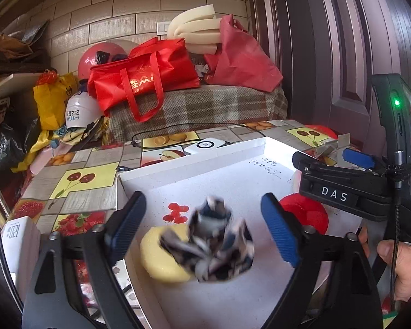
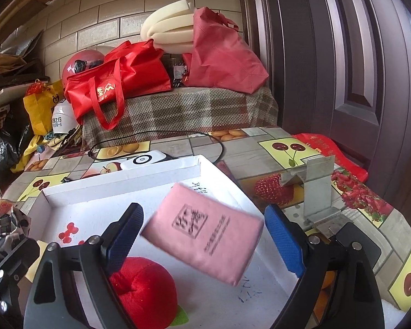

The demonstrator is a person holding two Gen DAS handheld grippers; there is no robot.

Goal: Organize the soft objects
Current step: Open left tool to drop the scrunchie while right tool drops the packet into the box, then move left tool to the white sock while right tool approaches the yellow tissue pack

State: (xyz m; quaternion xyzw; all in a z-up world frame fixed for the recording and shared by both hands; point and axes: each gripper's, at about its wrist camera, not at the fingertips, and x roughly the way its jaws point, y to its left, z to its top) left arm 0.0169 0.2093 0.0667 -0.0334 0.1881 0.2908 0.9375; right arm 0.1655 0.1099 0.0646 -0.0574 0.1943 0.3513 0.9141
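A white shallow box (image 1: 194,161) (image 2: 123,176) lies on the table. In the left wrist view a crumpled black-and-white cloth (image 1: 216,242), motion-blurred, is between the fingers of my open left gripper (image 1: 205,233), over a yellow sponge (image 1: 161,257) in the box. In the right wrist view a pink soft pad with printed text (image 2: 205,240), blurred, is between the fingers of my open right gripper (image 2: 205,242), above the box floor. A red plush fruit (image 2: 142,288) (image 1: 308,213) lies in the box at the near left.
The table has a fruit-pattern cloth (image 2: 260,148). A white device (image 2: 145,160) with a black cable lies behind the box. A metal bracket (image 2: 315,189) stands right of it. Red bags (image 1: 139,79), helmets and foam fill the back.
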